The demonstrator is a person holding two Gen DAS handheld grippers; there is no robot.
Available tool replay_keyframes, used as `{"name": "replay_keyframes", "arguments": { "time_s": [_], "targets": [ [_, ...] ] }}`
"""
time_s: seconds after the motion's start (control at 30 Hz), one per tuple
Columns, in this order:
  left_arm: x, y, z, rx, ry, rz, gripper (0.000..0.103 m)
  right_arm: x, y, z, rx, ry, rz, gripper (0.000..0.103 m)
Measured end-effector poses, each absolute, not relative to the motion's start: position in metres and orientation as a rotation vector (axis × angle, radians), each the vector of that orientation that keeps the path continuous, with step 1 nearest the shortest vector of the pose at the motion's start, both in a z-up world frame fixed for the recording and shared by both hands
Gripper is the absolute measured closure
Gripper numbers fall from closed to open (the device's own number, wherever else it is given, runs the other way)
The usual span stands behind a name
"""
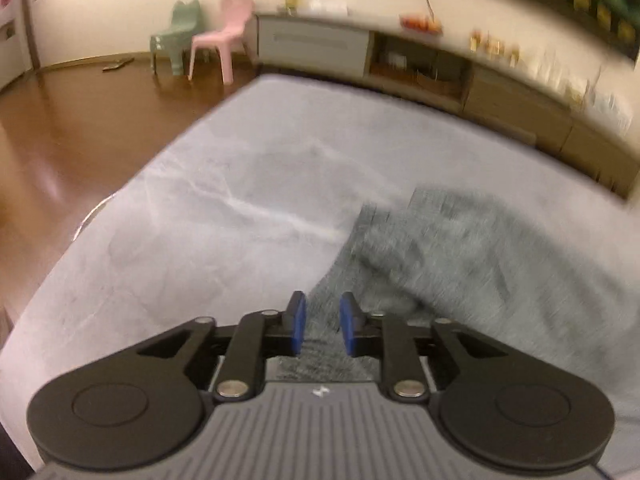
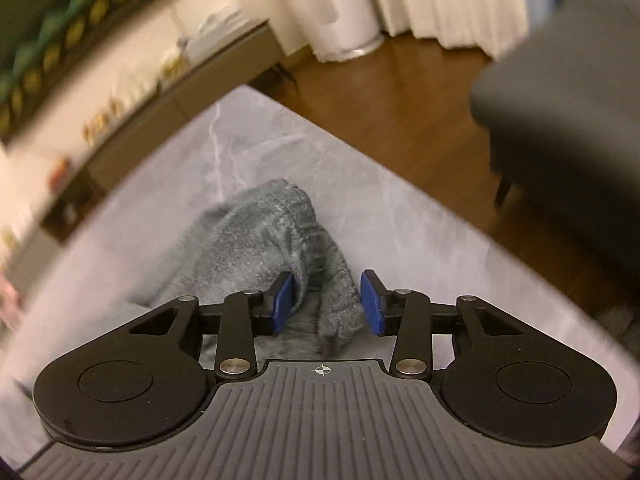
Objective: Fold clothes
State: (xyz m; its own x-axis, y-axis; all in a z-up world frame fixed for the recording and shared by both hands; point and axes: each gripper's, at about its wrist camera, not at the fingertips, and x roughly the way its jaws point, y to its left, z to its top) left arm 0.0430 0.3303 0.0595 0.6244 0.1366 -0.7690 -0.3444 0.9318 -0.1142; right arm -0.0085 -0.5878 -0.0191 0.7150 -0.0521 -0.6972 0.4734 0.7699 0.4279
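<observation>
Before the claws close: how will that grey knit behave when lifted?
Probably floppy: the knit lies crumpled in soft folds on the sheet, so it should drape and sag. Its fuzzy ribbed surface likely grips the pads well. Likely light, though bunched layers may come up unevenly.

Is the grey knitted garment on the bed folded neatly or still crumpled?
Crumpled. In the right wrist view the grey knitted garment is a bunched heap with uneven creases on the light sheet, not flat layers; the left wrist view is blurred.
</observation>
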Motion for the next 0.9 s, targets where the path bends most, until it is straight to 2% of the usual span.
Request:
{"name": "replay_keyframes", "arguments": {
  "time_s": [0.13,0.27,0.47,0.53,0.6,0.67,0.7,0.77,0.8,0.9],
  "targets": [
    [0.04,0.321,0.062,-0.375,0.845,0.174,0.058,-0.018,-0.574,-0.009,0.749,0.678,-0.25,0.043],
    [0.053,0.295,0.056,-0.365,0.865,0.089,0.044,-0.013,-0.566,0.0,0.844,0.656,-0.206,0.042],
    [0.088,0.285,0.034,-0.474,0.912,0.081,0.037,-0.003,-0.551,0.009,0.85,0.661,-0.198,0.041],
    [0.097,0.282,0.024,-0.478,0.946,0.097,0.037,0.007,-0.548,0.013,0.819,0.681,-0.203,0.031],
    [0.105,0.277,0.015,-0.443,0.976,0.097,0.037,0.01,-0.543,0.03,0.748,0.636,-0.152,0.029],
    [0.109,0.272,0.009,-0.396,0.996,0.108,0.037,0.014,-0.538,0.046,0.677,0.591,-0.102,0.023],
    [0.111,0.272,0.006,-0.383,1.005,0.115,0.037,0.016,-0.536,0.054,0.642,0.569,-0.077,0.025],
    [0.115,0.274,0.001,-0.375,1.018,0.13,0.037,0.019,-0.531,0.071,0.571,0.523,-0.028,0.08],
    [0.115,0.276,-0.001,-0.378,1.021,0.137,0.037,0.021,-0.529,0.079,0.535,0.501,-0.003,0.097],
    [0.116,0.287,-0.005,-0.399,1.025,0.154,0.039,0.026,-0.522,0.104,0.428,0.432,0.07,0.098]
  ]
}}
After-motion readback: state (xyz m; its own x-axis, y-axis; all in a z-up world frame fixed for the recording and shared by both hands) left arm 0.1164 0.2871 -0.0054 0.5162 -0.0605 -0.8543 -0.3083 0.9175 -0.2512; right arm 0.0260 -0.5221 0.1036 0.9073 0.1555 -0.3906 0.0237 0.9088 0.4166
